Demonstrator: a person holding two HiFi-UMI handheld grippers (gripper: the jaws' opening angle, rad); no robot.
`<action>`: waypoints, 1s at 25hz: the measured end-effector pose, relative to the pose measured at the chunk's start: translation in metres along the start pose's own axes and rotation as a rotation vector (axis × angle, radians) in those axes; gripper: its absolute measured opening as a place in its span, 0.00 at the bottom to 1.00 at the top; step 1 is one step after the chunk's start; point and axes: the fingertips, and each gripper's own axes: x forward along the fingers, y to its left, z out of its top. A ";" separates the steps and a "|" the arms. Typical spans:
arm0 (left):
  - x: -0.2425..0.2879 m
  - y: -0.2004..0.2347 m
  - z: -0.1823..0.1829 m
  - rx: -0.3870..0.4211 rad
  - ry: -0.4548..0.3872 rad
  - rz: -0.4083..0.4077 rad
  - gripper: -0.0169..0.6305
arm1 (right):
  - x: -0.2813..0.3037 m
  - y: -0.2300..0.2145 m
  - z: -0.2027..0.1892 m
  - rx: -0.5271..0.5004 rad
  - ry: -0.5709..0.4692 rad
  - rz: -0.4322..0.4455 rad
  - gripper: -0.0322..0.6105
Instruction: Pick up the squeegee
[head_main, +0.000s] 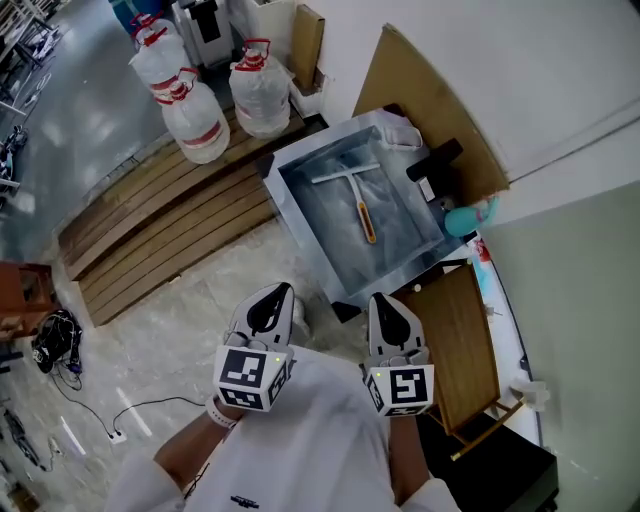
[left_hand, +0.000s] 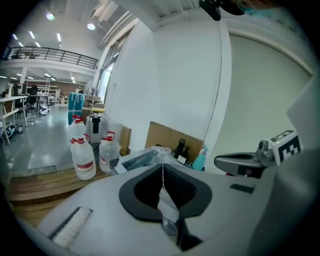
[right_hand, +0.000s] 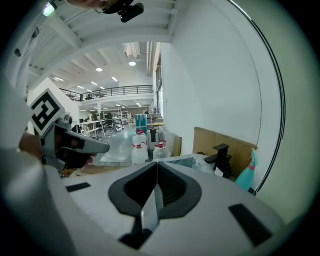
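From both gripper views the squeegee (head_main: 355, 195) is hidden inside the sink (left_hand: 136, 159) (only the head view shows it). Print on the water jugs (head_main: 205, 128) is too small to read. The person's forearms (head_main: 185, 462) run off the head view's bottom edge.

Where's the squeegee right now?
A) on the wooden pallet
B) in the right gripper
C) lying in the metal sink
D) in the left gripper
C: the squeegee lies flat in the metal sink, while the left gripper and right gripper are shut, empty, short of it.
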 end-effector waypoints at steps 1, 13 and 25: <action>0.007 0.005 0.005 -0.003 -0.002 -0.001 0.04 | 0.008 -0.003 0.004 0.000 0.002 -0.003 0.06; 0.049 0.017 0.026 -0.037 0.011 0.029 0.04 | 0.060 -0.037 0.007 -0.013 0.060 0.030 0.06; 0.106 0.022 0.025 -0.025 0.074 0.049 0.04 | 0.126 -0.076 -0.001 0.060 0.096 0.100 0.20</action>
